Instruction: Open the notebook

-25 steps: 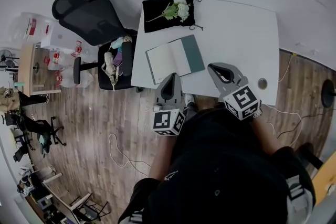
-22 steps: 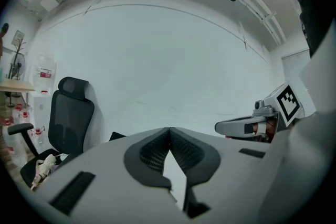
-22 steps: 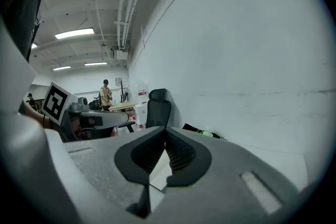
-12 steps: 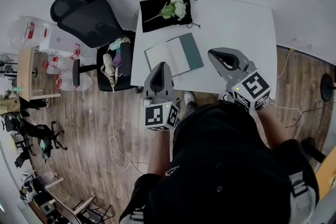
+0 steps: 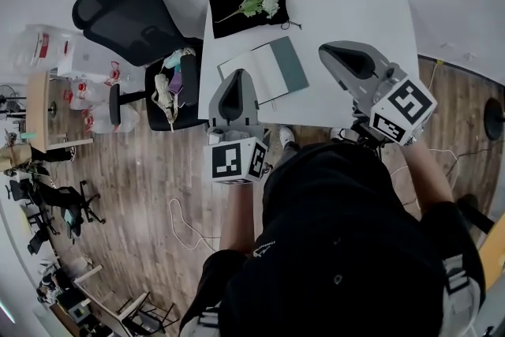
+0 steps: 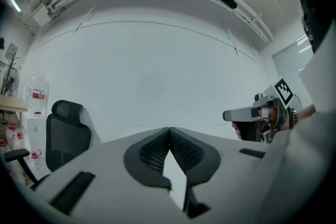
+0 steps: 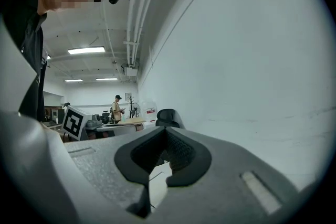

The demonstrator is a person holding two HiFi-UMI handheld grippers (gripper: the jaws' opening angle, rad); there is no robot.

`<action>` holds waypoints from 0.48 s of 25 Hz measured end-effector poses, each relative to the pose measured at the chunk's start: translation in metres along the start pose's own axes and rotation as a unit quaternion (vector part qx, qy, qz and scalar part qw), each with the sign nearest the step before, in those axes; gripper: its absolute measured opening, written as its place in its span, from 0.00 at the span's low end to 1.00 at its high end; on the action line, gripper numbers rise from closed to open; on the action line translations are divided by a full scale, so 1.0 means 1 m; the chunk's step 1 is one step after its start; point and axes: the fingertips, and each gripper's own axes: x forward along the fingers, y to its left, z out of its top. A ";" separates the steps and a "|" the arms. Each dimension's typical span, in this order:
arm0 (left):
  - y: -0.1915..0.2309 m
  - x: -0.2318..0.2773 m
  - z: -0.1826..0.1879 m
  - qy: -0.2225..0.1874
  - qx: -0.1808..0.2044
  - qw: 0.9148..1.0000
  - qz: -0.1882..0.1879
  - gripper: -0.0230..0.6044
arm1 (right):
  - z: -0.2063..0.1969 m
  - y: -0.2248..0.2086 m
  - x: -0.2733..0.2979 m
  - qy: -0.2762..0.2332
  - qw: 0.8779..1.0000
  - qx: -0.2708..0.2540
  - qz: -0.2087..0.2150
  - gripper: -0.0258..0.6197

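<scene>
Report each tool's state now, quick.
Left tool: closed, holding nothing.
Right tool: closed, holding nothing.

The notebook (image 5: 264,73) shows white pages and a dull teal cover on the white table (image 5: 355,12). A black cloth (image 5: 229,21) carries white flowers (image 5: 267,0) with green stems. The chair (image 5: 118,20) is black and the floor (image 5: 134,162) is brown wood planks. The left gripper (image 5: 234,75) and right gripper (image 5: 328,52) are grey, with cubes patterned in black-and-white squares.
</scene>
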 end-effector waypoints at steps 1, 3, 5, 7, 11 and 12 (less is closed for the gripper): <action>0.001 0.000 0.003 -0.003 0.000 1.000 -0.001 0.05 | 0.002 0.001 0.000 -0.001 1.000 -0.001 0.001 0.05; 0.002 0.000 0.006 -0.007 -0.002 1.000 -0.002 0.05 | 0.004 0.004 -0.001 0.000 1.000 -0.006 0.000 0.05; 0.002 -0.001 0.007 -0.008 -0.003 1.000 -0.004 0.05 | 0.004 0.005 0.000 0.002 1.000 -0.008 -0.001 0.05; 0.002 -0.001 0.005 -0.006 -0.004 1.000 -0.006 0.05 | 0.005 0.007 0.000 0.003 1.000 -0.009 -0.002 0.05; -0.002 -0.006 0.001 -0.003 -0.004 1.000 -0.011 0.05 | 0.003 0.012 -0.004 0.002 1.000 -0.013 -0.005 0.05; -0.002 -0.007 0.001 -0.003 -0.004 1.000 -0.012 0.05 | 0.003 0.013 -0.005 0.000 1.000 -0.013 -0.006 0.05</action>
